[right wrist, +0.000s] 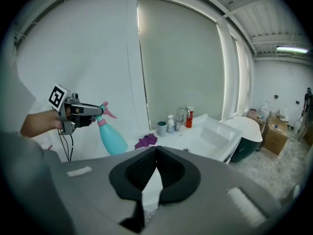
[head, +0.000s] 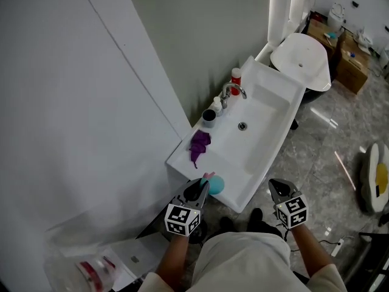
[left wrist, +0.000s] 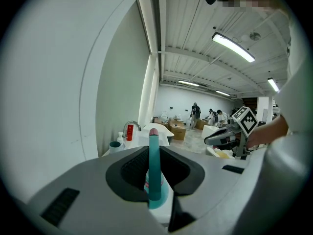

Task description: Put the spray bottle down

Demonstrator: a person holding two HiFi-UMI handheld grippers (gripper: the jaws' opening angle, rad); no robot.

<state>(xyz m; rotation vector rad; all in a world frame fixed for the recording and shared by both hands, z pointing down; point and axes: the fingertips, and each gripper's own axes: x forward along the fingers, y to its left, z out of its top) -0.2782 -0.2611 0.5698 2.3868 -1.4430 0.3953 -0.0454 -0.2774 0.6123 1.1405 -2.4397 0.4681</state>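
**Spray bottle clamped in the left claw at the sink's near end**

Head view: my left gripper (head: 197,192) holds the teal spray bottle (head: 217,185) over the near end of the glossy white sink (head: 267,111). A crumpled purple cloth (head: 199,143) lies on the ledge farther along. The right gripper (head: 279,190) hangs well apart, off the sink's outer edge.

Left gripper view: the ribbed dark pads are closed on the bottle's slim neck, pink cap on top — long axis upright.

Right gripper view: its own jaws meet at the tips with nothing between them. Opposite, the bottle's smooth, cone-shaped plastic body hangs below the left claw, roughly upright, with the pink nozzle pointing rightward in this view. I cannot tell whether the base touches anything.
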